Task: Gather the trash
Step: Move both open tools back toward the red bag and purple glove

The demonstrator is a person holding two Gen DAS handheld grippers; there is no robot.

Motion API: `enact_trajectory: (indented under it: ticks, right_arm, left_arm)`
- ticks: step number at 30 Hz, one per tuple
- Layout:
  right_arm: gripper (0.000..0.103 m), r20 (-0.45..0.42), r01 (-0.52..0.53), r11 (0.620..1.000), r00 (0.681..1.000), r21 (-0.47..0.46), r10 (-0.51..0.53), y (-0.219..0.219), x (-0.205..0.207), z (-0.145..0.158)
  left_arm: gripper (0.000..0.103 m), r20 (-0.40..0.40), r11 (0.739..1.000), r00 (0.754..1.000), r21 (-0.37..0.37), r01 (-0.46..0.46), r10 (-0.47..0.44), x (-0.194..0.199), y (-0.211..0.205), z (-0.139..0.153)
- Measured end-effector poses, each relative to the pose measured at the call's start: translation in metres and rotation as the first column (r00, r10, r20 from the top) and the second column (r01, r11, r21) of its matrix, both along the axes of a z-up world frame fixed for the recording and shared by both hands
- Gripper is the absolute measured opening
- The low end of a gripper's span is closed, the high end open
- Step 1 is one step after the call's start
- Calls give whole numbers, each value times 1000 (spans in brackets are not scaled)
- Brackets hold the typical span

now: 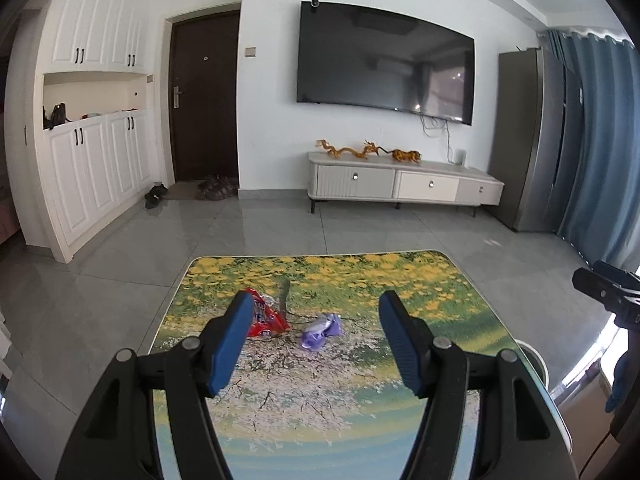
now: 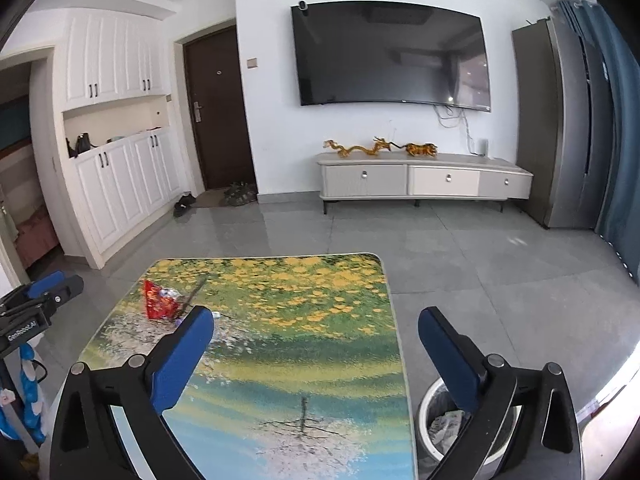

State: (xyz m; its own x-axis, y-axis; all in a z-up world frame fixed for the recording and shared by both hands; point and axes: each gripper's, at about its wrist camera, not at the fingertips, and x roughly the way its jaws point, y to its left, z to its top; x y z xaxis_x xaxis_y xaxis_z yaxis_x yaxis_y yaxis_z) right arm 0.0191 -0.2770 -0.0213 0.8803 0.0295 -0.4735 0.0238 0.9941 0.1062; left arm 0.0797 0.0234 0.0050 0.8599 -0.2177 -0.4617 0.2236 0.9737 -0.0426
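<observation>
A crumpled red snack wrapper [image 1: 267,319] and a purple wrapper [image 1: 321,330] lie on a table [image 1: 360,400] printed with yellow flowers. My left gripper [image 1: 316,340] is open and empty, hovering above the table just short of both wrappers. My right gripper [image 2: 316,354] is open and empty over the table's right edge [image 2: 396,320]. In the right wrist view the red wrapper [image 2: 160,302] lies far left and the purple one is mostly hidden behind my left fingertip [image 2: 188,344]. A white trash bin [image 2: 432,432] with paper inside stands on the floor right of the table.
Grey tiled floor [image 1: 280,232] surrounds the table. A TV stand [image 1: 400,180] and wall TV [image 1: 384,64] are at the far wall, white cabinets [image 1: 92,160] and a dark door at left, a blue curtain [image 1: 600,140] at right.
</observation>
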Motion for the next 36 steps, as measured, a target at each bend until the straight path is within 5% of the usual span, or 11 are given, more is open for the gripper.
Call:
enact_trajectory:
  ticks: [17, 36]
  right_arm:
    - [103, 8, -87, 996, 996, 4, 87, 45, 21, -4]
    - [103, -151, -220, 974, 962, 59, 227, 56, 48, -44]
  left_arm:
    - [68, -70, 999, 996, -10, -47, 46, 9, 26, -21]
    - [70, -177, 996, 980, 34, -84, 88, 33, 26, -55]
